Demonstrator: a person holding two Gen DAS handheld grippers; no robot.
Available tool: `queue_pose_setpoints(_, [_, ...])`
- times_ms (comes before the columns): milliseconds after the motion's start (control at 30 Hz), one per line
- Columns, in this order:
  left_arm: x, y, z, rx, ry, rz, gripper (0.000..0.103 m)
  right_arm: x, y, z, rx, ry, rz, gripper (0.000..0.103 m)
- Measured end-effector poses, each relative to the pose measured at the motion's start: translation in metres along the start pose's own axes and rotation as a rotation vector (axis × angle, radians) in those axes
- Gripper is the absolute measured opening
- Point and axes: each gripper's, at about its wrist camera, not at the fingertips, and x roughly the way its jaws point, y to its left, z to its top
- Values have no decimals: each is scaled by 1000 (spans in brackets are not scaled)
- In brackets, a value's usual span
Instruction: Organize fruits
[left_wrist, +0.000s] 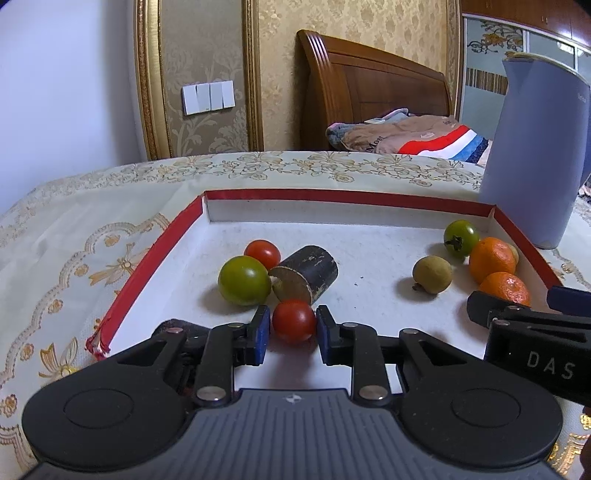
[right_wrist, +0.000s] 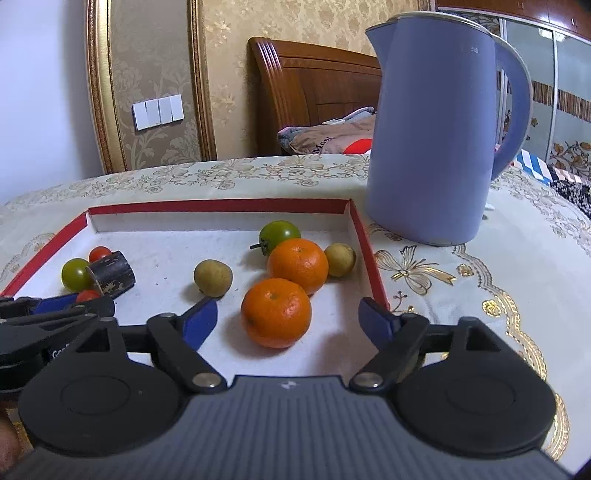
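1. Nearest the left wrist camera, the left tongs are clamped on a small red tomato, a blue pad against each flank; it sits low over the white floor of the red-edged tray, at the near left.
2. That tomato is likely light, thin-skinned and slick; a hard squeeze could split it, so a gentle hold across its widest part looks right.
3. The right tongs stand wide apart, touching nothing, with the near mandarin between the pads on the tray floor.
4. The mandarin is probably heavier, with a soft, dimpled peel that gives grip; taking it across the middle should keep it from rolling.
5. A second mandarin touches it from behind, with a green tomato and a tan fruit close by; these may be nudged.
6. Another tan fruit lies alone mid-tray; a dark cylinder lies beside a green tomato and a red one.
7. A blue kettle stands on the bench just beyond the tray's right corner.
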Motion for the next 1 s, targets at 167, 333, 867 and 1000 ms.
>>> queue_pose_setpoints(167, [-7, 4, -3, -11, 3, 0, 32, -7, -2, -1, 4, -12, -1, 89])
queue_pose_setpoints(333, [-28, 10, -10, -26, -34, 0, 32, -20, -6, -2, 36, -32, 24, 91])
queue_pose_setpoints(867, [-72, 19, -31, -52, -86, -9, 68, -75, -16, -31, 57, -85, 42, 97])
queue_pose_setpoints(1000, [-82, 26, -39, -77, -88, 4, 68, -91, -19, -43, 70, -102, 52, 99])
